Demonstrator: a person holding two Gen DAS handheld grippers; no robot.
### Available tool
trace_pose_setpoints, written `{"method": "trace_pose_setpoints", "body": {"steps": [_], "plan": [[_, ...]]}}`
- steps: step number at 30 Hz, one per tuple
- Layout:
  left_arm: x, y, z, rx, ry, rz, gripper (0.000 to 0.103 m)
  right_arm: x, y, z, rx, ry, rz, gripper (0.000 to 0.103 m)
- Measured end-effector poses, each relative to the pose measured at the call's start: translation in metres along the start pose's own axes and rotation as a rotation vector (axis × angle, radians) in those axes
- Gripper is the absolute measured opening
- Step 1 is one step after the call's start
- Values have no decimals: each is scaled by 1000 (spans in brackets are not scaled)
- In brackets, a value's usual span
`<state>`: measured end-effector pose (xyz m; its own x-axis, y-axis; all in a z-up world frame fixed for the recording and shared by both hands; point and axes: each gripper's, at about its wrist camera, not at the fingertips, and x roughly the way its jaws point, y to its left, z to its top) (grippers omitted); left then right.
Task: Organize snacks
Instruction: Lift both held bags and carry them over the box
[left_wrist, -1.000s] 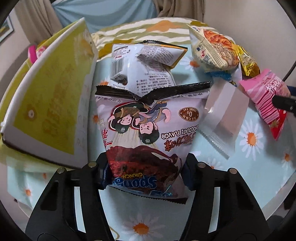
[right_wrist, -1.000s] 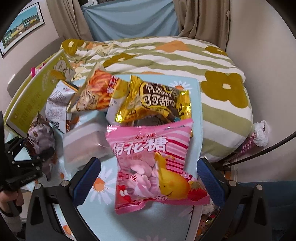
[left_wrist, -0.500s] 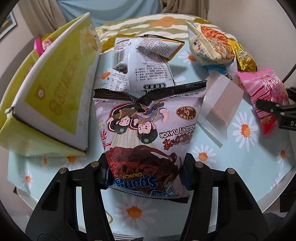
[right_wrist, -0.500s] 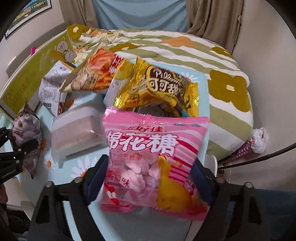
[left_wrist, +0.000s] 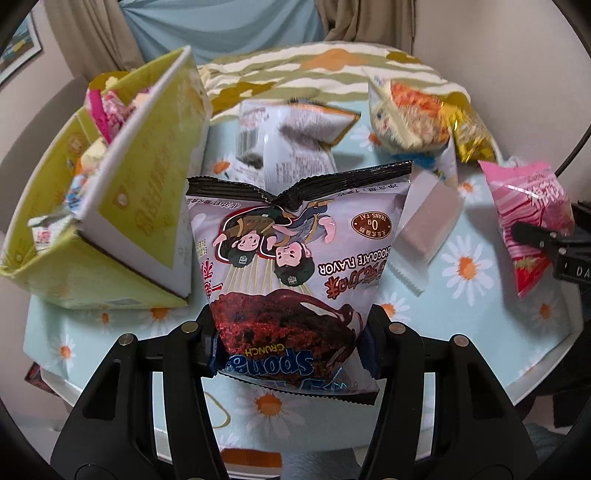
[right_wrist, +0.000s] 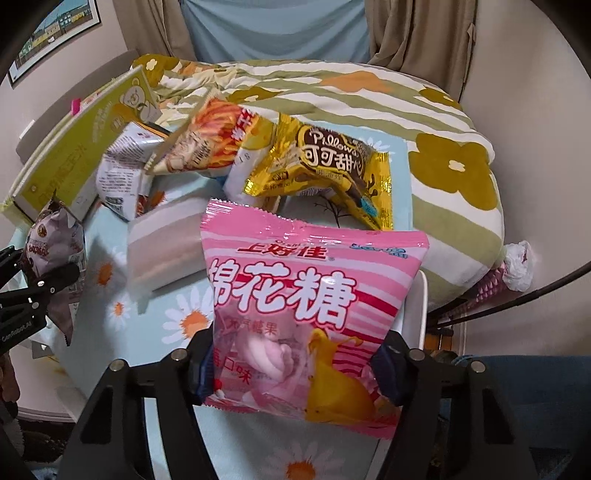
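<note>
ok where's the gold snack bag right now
In the right wrist view the gold bag lies at the far side of the table, right of the orange bag and just beyond the pink bag in the right gripper.

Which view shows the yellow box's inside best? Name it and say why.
The left wrist view: the yellow box lies tipped with its open top toward the camera, so small packets inside show. The right wrist view gives only its printed outer side at the table's far left edge; nothing of the inside shows.
</note>
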<state>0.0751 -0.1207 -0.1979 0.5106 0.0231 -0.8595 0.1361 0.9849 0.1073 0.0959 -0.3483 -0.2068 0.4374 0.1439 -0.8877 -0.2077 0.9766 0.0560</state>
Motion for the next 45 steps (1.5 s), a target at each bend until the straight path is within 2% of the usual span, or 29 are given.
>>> {"method": "trace_pose_setpoints", "body": {"steps": [9,11,17,22,28,35,42,44,45], "plan": [[-67,21,34,-55,-103,-14,54,-52,25,31,-3,-70,53,63],[-82,33,44,-77,-130,-16,54,-63,36,41,-21,-95,72,63],[-109,83,74,-118,-178,41,54,-88,83,82,-97,-177,152,63],[-116,130,93,-137,-170,83,54,-93,132,119,-177,-220,208,63],[-102,195,111,-182,-134,106,54,-78,185,164,-208,-226,280,63],[-52,266,129,-230,-50,85,54,-52,242,210,-228,-215,317,63],[1,299,135,-224,35,46,54,-27,279,233,-206,-187,310,63],[11,302,135,-213,49,36,58,-21,284,237,-196,-173,306,63],[12,302,134,-207,51,35,71,-17,286,239,-190,-163,303,63]]}}
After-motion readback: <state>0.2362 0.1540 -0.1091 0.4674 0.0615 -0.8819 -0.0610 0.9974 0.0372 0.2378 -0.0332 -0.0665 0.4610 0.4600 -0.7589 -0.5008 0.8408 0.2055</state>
